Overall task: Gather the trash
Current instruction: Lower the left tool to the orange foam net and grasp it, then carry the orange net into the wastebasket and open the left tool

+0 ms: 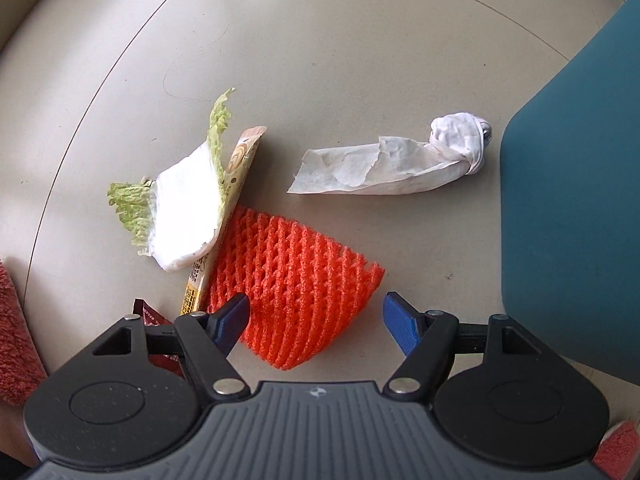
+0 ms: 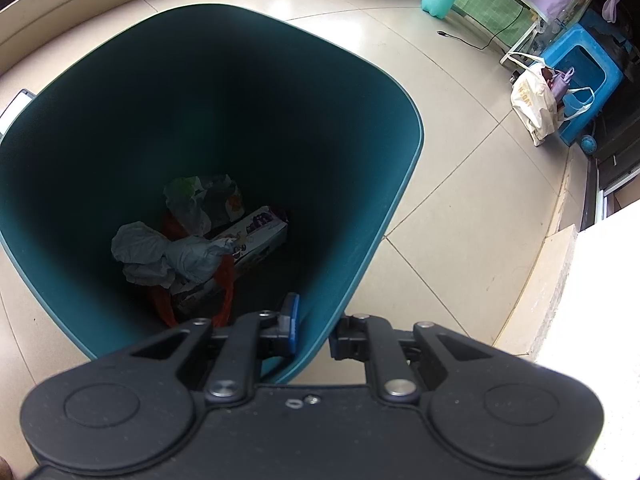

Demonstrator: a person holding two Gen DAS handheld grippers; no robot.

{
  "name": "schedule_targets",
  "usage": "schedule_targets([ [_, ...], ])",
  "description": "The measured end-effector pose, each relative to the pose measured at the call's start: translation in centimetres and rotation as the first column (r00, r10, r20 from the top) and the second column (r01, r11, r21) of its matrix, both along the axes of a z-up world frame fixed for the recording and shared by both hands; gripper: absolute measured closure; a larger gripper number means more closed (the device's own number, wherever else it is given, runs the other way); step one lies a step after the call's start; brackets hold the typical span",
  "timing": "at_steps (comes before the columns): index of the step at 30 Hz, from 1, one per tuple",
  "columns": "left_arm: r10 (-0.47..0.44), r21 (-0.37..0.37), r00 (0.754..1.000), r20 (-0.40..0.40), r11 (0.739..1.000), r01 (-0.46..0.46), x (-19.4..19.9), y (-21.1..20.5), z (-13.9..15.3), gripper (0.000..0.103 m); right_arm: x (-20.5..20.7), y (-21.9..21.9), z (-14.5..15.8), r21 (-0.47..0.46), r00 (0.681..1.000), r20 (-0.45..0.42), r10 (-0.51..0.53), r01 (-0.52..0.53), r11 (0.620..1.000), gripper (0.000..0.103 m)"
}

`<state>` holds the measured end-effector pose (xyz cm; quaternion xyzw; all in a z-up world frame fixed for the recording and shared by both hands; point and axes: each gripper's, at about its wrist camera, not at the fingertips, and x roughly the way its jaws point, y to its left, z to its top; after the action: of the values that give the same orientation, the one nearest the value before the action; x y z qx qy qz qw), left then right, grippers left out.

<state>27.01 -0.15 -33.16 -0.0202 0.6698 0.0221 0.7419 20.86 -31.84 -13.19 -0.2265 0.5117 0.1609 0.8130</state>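
Around the trash: pale floor tiles [image 1: 340, 60]; a fuzzy red mat [image 1: 14, 332] at the left edge; the teal bin [image 1: 580, 208] stands close on the right.
Obstacles: a cabbage leaf [image 1: 180, 208] lies on a yellow wrapper [image 1: 224, 220], whose lower end overlaps the net's left edge; a dark red packet [image 1: 150, 316] sits partly under the left finger.
Materials: the orange foam net [image 1: 296, 288] is an open honeycomb mesh, flattened to a wedge; the tissue [image 1: 384, 166] is crumpled white paper, twisted into a knot at one end.
Left gripper [image 1: 316, 320]: jaws spread wide, gripping nothing; the net lies on the floor between the blue pads [image 1: 400, 324], its lower part in the gap.
Right gripper [image 2: 314, 330]: clamped on the bin's rim [image 2: 320, 320], one finger inside, one outside.
Bin contents: crumpled paper, a small carton, orange plastic at the bottom.
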Motion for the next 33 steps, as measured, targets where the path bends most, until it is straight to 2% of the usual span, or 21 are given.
schedule_targets([
  [7,0.016,0.033,1.0,0.009,0.999,-0.016,-0.1,0.1,-1.5,0.031,0.0,0.0,0.0,0.0,1.0,0.0,-0.002,0.002,1.0,0.089],
  [8,0.013,0.044,1.0,0.01,0.999,-0.013,-0.1,0.1,-1.5,0.041,0.0,0.0,0.0,0.0,1.0,0.0,-0.002,0.002,1.0,0.089],
  [9,0.009,0.049,1.0,0.005,0.999,-0.01,-0.1,0.1,-1.5,0.056,0.0,0.0,0.0,-0.001,1.0,0.0,-0.002,0.002,1.0,0.089],
  [11,0.011,0.058,1.0,0.003,0.998,-0.012,-0.2,0.2,-1.4,0.072,0.0,0.0,0.0,0.0,1.0,0.001,-0.004,0.004,1.0,0.089],
  [14,0.026,0.054,0.999,0.024,0.998,-0.027,-0.5,0.5,-0.5,0.087,0.0,0.0,-0.1,0.0,1.0,0.0,-0.004,0.004,1.0,0.089],
  [17,0.036,0.057,0.998,0.059,0.998,-0.039,-0.9,1.1,1.1,0.092,0.0,0.1,-0.3,-0.003,1.0,-0.004,-0.005,0.005,1.0,0.089],
  [27,0.068,0.017,0.99,0.122,0.997,-0.071,-2.3,1.5,9.4,0.093,0.0,-0.1,-0.3,0.001,1.0,0.004,-0.003,0.003,1.0,0.089],
  [33,0.013,0.008,0.983,0.181,1.0,-0.015,-3.6,-0.2,15.5,0.093,-0.1,0.0,-0.2,0.002,1.0,0.006,-0.011,0.011,1.0,0.09],
])
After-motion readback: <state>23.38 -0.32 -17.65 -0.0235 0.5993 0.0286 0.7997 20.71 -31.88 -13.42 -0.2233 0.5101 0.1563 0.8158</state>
